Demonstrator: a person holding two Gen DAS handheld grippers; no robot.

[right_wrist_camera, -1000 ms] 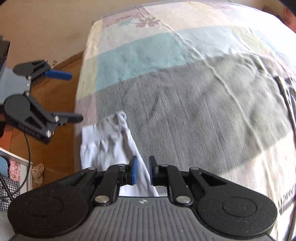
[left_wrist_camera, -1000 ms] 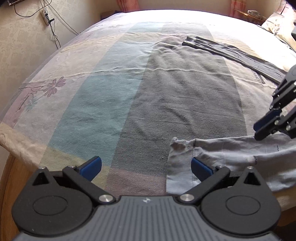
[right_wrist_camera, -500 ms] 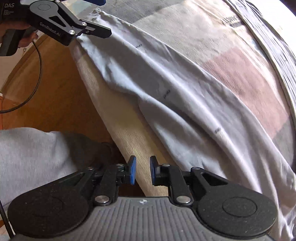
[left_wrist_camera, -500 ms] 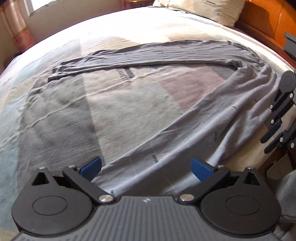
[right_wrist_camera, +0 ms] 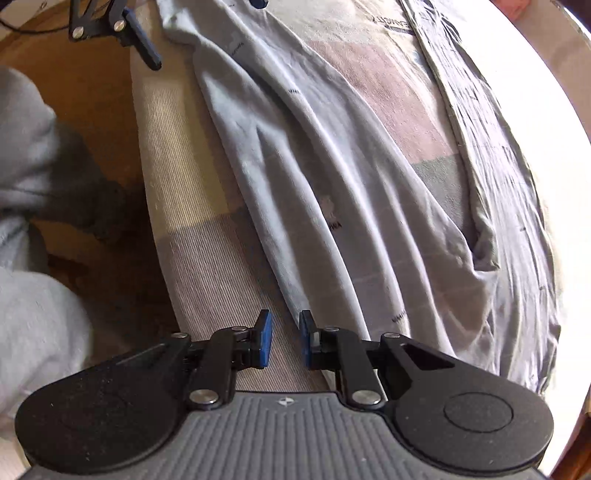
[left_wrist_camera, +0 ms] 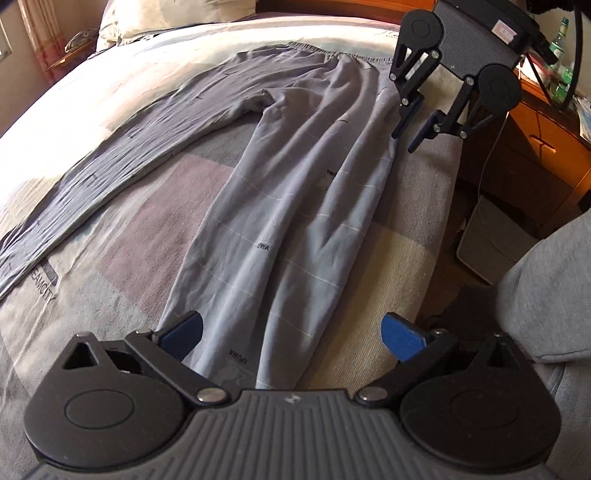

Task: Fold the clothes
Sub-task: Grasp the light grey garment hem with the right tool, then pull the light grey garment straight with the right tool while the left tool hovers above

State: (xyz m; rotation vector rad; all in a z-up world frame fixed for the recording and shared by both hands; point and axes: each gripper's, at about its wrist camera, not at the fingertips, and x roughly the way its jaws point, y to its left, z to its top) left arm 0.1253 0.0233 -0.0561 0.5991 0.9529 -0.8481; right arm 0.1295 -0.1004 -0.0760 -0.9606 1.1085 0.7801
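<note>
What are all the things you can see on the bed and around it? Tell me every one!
trousers: one pair, light grey with thin lines, spread on the bed with legs apart
bed cover: one, patchwork of grey, pink, cream and blue, under the trousers
pillow: one, pale, at the head of the bed
wooden cabinet: one, orange-brown, beside the bed
green bottle: one, on the cabinet
grey box: one, on the floor by the cabinet
grey sleeve: the person's clothing, at the bed's edge
left gripper: black with blue pads, wide open over a trouser leg's end
right gripper: black with blue pads, narrowly open near the trousers' waist side
</note>
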